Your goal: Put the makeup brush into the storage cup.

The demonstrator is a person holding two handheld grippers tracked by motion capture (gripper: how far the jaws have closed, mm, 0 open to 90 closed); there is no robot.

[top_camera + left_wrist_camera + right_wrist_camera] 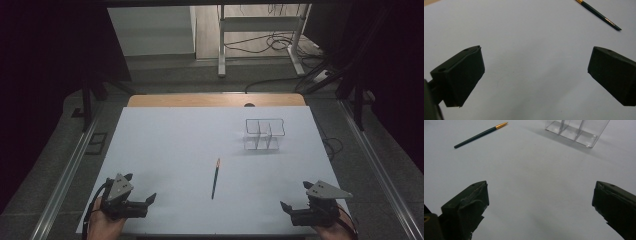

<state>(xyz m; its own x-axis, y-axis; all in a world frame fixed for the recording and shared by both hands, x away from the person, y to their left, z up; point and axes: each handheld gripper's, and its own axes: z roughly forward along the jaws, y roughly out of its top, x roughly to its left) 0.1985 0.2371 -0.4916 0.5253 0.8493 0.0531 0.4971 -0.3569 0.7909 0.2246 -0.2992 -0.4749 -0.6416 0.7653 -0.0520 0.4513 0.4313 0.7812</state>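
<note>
Left gripper [135,199] low at the near left corner of the table [165,145], jaws spread wide, nothing between them but bare white surface. Right gripper [295,200] mirrored at the near right corner, also spread wide and empty. Both well apart from everything else.

Between the two, toward the middle of the table, lay a thin dark green pencil [215,179] with a gold band near its far end — flat, near tip pointing roughly back at the person. Seen slantwise at the upper right of the left gripper view [599,15] and the upper left of the right gripper view [480,135].

Farther back and to the right stood a clear plastic organizer [263,134], upright, split into compartments, seemingly empty.

Likely trouble: a pencil that slim and flat on a smooth top could roll or skid under a jaw, or get pinched off-centre and swing. Clear walls hard to judge — could clip the rim and tip the organizer.

Nothing stood in the path between either gripper and the pencil, or between pencil and organizer.
</note>
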